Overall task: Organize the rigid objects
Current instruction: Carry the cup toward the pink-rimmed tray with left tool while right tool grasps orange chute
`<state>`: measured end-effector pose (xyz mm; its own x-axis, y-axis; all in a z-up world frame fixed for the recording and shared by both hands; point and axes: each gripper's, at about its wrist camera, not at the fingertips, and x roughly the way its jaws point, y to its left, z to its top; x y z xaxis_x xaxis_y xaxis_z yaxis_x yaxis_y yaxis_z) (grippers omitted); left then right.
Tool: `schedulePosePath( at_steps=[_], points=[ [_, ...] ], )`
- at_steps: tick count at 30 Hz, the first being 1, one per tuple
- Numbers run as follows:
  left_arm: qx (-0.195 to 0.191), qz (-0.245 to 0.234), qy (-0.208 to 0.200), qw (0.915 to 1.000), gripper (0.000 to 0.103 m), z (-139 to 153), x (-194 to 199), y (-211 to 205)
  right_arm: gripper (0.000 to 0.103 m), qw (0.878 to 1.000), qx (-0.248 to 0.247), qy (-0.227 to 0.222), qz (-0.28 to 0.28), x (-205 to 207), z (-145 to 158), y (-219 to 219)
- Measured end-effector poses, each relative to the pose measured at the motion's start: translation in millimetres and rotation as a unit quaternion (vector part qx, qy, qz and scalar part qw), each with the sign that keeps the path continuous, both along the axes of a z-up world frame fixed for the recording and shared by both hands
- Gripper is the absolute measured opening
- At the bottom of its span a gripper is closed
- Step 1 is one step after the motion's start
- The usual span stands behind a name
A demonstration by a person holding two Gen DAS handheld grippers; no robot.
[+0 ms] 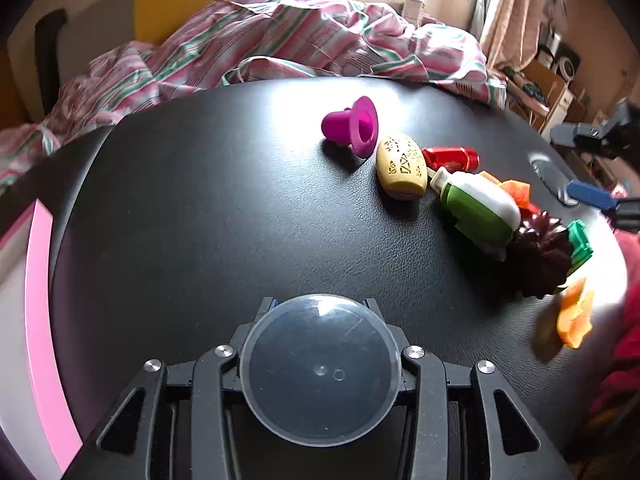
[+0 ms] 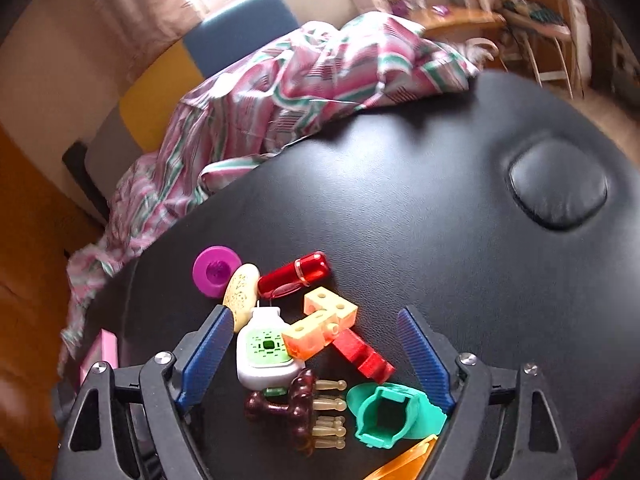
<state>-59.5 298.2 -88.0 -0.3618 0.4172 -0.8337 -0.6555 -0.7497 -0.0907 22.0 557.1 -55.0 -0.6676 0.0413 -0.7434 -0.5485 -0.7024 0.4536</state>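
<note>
My left gripper (image 1: 320,305) is shut on a clear round plastic lid (image 1: 320,368), held low over the black padded table (image 1: 200,208). To the right lies a row of toys: a magenta hat-shaped piece (image 1: 354,126), a beige patterned egg (image 1: 402,170), a red capsule (image 1: 450,158), a green-and-white device (image 1: 478,206) and a dark brown spiky brush (image 1: 538,254). My right gripper (image 2: 313,314) stands open right above this pile, its blue pads either side of the white-and-green device (image 2: 264,354), a yellow-orange block (image 2: 322,324) and a red block (image 2: 362,354), touching none.
A teal holder (image 2: 394,414) and an orange piece (image 2: 408,464) lie nearest the right gripper. Striped pink bedding (image 1: 260,40) borders the table's far edge. A pink-edged box (image 1: 40,300) stands at the left. A round cushion inset (image 2: 558,192) marks the table's right part.
</note>
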Motion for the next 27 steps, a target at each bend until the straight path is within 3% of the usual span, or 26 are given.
schedulePosePath(
  at_steps=[6,11,19,24,27],
  points=[
    [0.016,0.015,0.002,0.9998,0.043,14,12,-22,0.080,0.998,-0.061,0.009,-0.025,9,-10,15],
    [0.032,0.018,0.006,0.9993,0.043,29,22,-40,0.080,0.997,-0.072,-0.010,-0.015,10,-13,11],
    [0.063,0.027,0.003,0.9977,0.043,43,34,-64,0.080,0.995,-0.015,-0.094,0.029,25,0,-14],
    [0.074,0.032,0.001,0.9968,0.043,49,38,-77,0.080,0.987,0.002,-0.152,0.045,31,2,-26],
    [0.083,0.038,-0.001,0.9959,0.043,52,39,-85,0.072,0.981,-0.001,-0.188,0.043,39,-4,-34]
  ],
)
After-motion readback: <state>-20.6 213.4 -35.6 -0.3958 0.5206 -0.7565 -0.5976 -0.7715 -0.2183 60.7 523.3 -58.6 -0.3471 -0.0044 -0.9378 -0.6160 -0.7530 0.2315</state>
